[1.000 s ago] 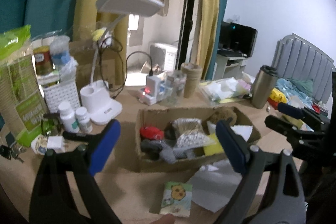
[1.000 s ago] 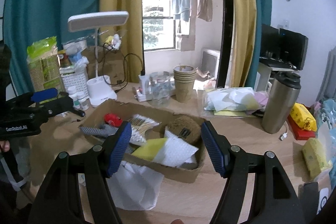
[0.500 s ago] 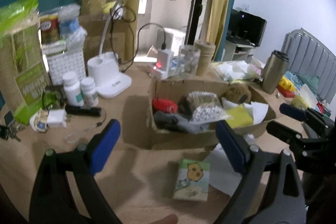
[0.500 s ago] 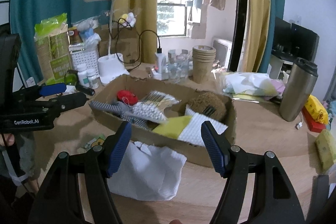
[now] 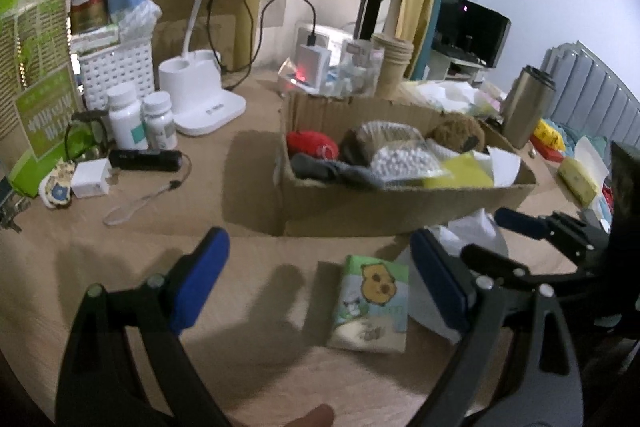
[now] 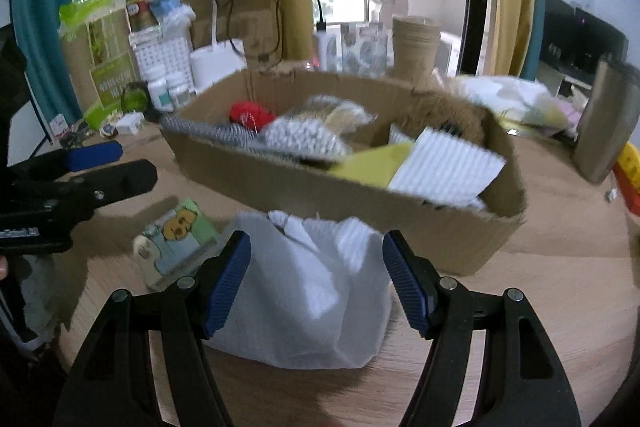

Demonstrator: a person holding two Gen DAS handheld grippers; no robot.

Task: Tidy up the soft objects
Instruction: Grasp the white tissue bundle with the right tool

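Observation:
A cardboard box (image 5: pixel 400 205) (image 6: pixel 320 183) on the table holds several soft items: a red one (image 5: pixel 312 146), grey cloth, a beaded bag, a brown plush, yellow and white cloths. A white cloth (image 6: pixel 308 291) lies in front of the box, between the fingers of my open right gripper (image 6: pixel 316 281). A green tissue pack with a cartoon (image 5: pixel 372 303) (image 6: pixel 180 235) lies on the table ahead of my open left gripper (image 5: pixel 320 283), nearer its right finger. The right gripper also shows in the left wrist view (image 5: pixel 532 227).
At the left stand a white lamp base (image 5: pixel 200 99), pill bottles (image 5: pixel 128 115), a white basket (image 5: pixel 116 75), a green bag (image 5: pixel 32 79), a charger and a black torch (image 5: pixel 144 159). Paper cups (image 5: pixel 390 67), a steel tumbler (image 5: pixel 526 107) and yellow packs lie behind and right.
Both grippers have dropped lower and moved closer to the table. The right gripper now straddles the white cloth; the tissue pack sits closer before the left gripper.

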